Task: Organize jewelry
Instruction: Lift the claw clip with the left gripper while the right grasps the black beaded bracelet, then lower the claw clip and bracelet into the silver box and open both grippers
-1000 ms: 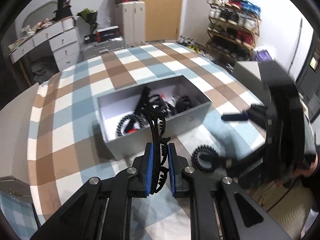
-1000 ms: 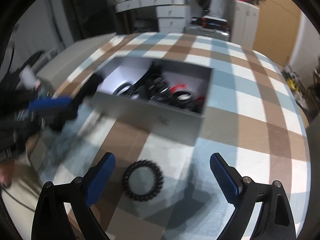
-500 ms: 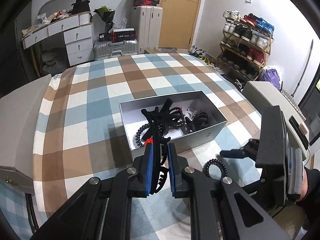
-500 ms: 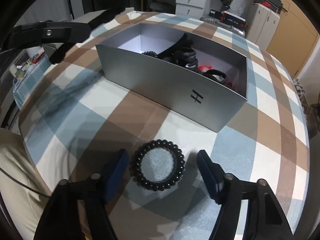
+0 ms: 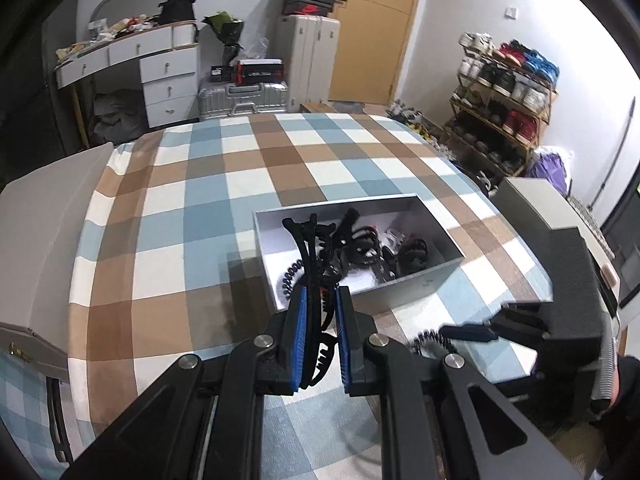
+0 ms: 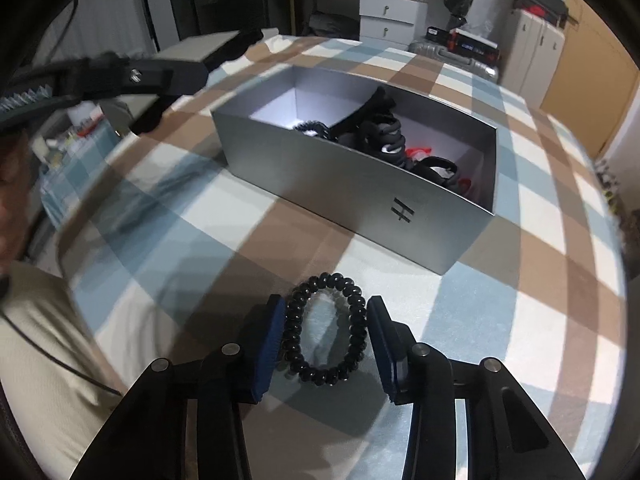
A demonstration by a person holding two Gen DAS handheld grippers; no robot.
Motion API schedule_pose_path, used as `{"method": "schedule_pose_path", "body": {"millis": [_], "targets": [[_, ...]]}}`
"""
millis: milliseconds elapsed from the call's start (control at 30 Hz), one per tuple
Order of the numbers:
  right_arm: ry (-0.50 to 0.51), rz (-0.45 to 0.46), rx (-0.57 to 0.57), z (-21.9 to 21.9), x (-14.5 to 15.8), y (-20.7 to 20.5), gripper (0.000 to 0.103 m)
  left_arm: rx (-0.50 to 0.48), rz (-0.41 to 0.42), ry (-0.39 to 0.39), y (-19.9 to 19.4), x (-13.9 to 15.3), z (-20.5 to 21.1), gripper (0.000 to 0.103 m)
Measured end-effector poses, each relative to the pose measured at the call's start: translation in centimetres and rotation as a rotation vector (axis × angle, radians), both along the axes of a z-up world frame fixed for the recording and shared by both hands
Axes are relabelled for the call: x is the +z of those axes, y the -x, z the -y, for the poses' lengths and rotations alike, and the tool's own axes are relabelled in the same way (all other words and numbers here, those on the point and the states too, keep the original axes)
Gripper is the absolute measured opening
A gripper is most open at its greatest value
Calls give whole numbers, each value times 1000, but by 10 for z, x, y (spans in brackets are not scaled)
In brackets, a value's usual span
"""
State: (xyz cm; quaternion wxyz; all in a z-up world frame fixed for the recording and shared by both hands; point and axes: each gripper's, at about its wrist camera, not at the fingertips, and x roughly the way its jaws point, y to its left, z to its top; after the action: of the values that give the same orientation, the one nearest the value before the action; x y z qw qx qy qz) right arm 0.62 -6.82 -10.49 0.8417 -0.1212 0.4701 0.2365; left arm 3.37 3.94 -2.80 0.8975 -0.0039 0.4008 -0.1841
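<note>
Right hand-held gripper (image 6: 326, 334) closing around coil hair tie (image 6: 325, 330), left hand-held gripper (image 5: 319, 334) clamping hair claw (image 5: 310, 276)

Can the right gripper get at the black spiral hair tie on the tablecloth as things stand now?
Probably yes. The hair tie lies flat between the right gripper's blue pads, whose jaws have just been closing around it. Nothing lies over it, and the grey box stands clear behind.

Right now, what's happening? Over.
Left hand-held gripper shut on hair claw. Right hand-held gripper closing around coil tie. Box unobstructed.
</note>
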Motion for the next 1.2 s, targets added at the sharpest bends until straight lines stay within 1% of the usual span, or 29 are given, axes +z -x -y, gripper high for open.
{"method": "schedule_pose_path", "body": {"millis": [167, 233, 300, 467, 633, 767, 867, 1000, 1100, 1200], "targets": [[-132, -15, 23, 4, 17, 4, 41, 30, 16, 32, -7, 4, -5, 9], [-178, -1, 16, 8, 24, 4, 41, 38, 16, 41, -12, 4, -5, 9], [-231, 23, 8, 14, 34, 4, 41, 41, 15, 51, -17, 3, -5, 9], [-314, 102, -21, 23, 56, 7, 41, 44, 6, 55, -27, 0, -2, 9], [-377, 143, -67, 31, 70, -10, 41, 31, -11, 51, -37, -6, 5, 9], [-401, 165, -133, 38, 81, -31, 42, 29, -16, 42, -44, -10, 7, 9], [-389, 157, -171, 42, 86, -52, 42, 27, -15, 36, -47, -10, 8, 9], [-343, 173, -180, 38, 90, -70, 42, 24, -12, 44, -47, -9, 8, 9], [-345, 177, -188, 36, 89, -82, 42, 13, -8, 48, -46, -7, 10, 9], [-345, 211, -196, 33, 86, -84, 42, 1, -17, 51, -48, -9, 13, 9]]}}
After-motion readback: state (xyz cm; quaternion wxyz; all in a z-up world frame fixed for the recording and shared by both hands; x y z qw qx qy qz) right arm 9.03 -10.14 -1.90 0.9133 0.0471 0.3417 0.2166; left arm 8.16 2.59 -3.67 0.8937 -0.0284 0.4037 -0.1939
